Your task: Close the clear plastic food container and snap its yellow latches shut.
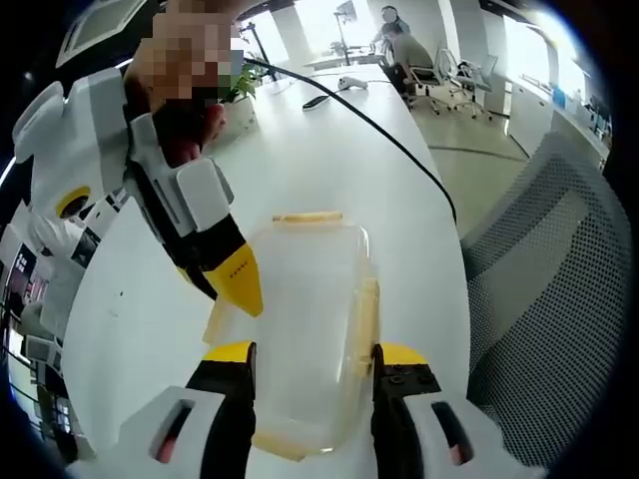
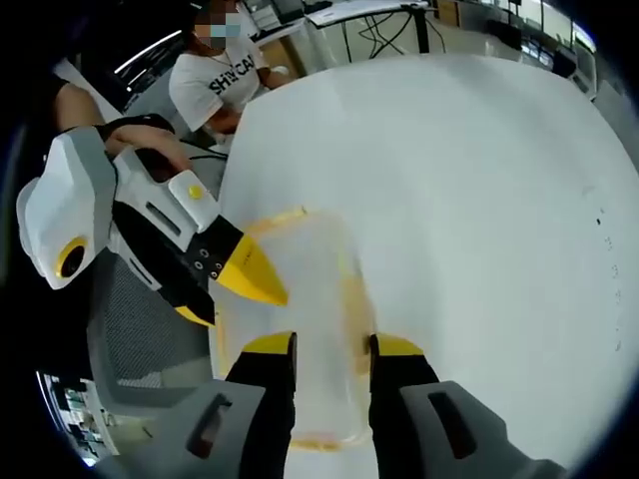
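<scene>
Clear plastic container [image 1: 310, 319] lying lid-on upon white worktop [image 1: 329, 160], straddled by spread left claw [image 1: 315, 361]. Right claw [image 2: 331, 349] likewise spread astride container [image 2: 300, 329]; yellow latch [image 1: 367, 314] just ahead of left claw's right tip.

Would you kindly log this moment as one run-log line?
scene: clear container on white table | left gripper: jaws astride container, open | right gripper: jaws astride container, open | yellow latch: state unclear
</scene>
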A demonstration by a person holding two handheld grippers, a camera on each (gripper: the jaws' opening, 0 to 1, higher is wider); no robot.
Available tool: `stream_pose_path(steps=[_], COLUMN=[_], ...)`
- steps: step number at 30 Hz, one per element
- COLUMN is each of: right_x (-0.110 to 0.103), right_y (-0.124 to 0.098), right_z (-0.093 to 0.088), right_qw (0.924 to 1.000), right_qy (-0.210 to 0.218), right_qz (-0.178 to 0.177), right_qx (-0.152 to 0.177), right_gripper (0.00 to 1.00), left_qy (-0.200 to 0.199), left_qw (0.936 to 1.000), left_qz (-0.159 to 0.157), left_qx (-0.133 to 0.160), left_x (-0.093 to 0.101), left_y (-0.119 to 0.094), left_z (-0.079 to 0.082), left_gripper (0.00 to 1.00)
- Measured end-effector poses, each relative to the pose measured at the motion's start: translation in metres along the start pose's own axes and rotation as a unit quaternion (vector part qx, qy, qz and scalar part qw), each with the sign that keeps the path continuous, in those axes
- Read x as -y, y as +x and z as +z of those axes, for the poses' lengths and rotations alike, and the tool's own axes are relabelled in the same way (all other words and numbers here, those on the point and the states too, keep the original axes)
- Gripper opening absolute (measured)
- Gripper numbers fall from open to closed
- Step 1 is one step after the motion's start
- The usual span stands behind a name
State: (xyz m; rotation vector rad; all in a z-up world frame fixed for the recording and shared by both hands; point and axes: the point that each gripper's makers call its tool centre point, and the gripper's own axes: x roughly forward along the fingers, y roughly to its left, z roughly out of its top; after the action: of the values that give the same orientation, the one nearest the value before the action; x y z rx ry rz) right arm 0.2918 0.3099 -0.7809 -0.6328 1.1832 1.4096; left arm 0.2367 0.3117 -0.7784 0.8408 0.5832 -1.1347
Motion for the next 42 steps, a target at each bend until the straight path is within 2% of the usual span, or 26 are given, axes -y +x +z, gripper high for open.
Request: stream_pose_path(steps=[9, 10, 11, 16, 21, 32, 39, 42], right_x=[-0.0014, -0.0095, -0.0026, -0.0022, -0.0018, -0.0024, -0.0016, -0.0031], right_y=[0.001, 0.0016, 0.0031, 0.0024, 0.0012, 0.0024, 0.0012, -0.0002], right_z=[-0.0003, -0.0014, -0.0009, -0.0015, -0.0004, 0.0006, 0.0001, 0.0011], right_qw=[0.9998, 0.9995, 0.9998, 0.9997, 0.9999, 0.9995, 0.9997, 0.9998], right_qy=[0.003, 0.01, 0.003, 0.007, 0.009, 0.01, 0.01, -0.004], right_qz=[0.002, 0.023, 0.005, 0.006, 0.006, 0.005, -0.001, -0.012], right_qx=[-0.017, -0.019, -0.019, -0.023, -0.002, -0.028, -0.021, -0.014], right_gripper=[0.22, 0.21, 0.21, 0.22, 0.22, 0.24, 0.25, 0.25], left_qy=[0.02, 0.019, 0.018, 0.023, 0.025, 0.025, 0.03, 0.027], left_qw=[0.9997, 0.9998, 0.9998, 0.9997, 0.9997, 0.9996, 0.9995, 0.9996], left_qz=[0.007, 0.009, 0.007, 0.002, 0.005, 0.015, 0.014, 0.006], left_qx=[-0.007, -0.006, -0.006, -0.002, -0.001, -0.001, -0.001, -0.003], left_x=[-0.0009, -0.0006, -0.0044, 0.0004, 0.0003, 0.0002, 0.0002, -0.0007], left_y=[0.0028, 0.0039, 0.0009, 0.0032, 0.0031, 0.0032, 0.0029, 0.0013], left_z=[0.0004, 0.0007, -0.002, -0.001, -0.0003, -0.0004, 0.0002, 0.0011], left_gripper=[0.4, 0.39, 0.38, 0.39, 0.39, 0.4, 0.4, 0.4])
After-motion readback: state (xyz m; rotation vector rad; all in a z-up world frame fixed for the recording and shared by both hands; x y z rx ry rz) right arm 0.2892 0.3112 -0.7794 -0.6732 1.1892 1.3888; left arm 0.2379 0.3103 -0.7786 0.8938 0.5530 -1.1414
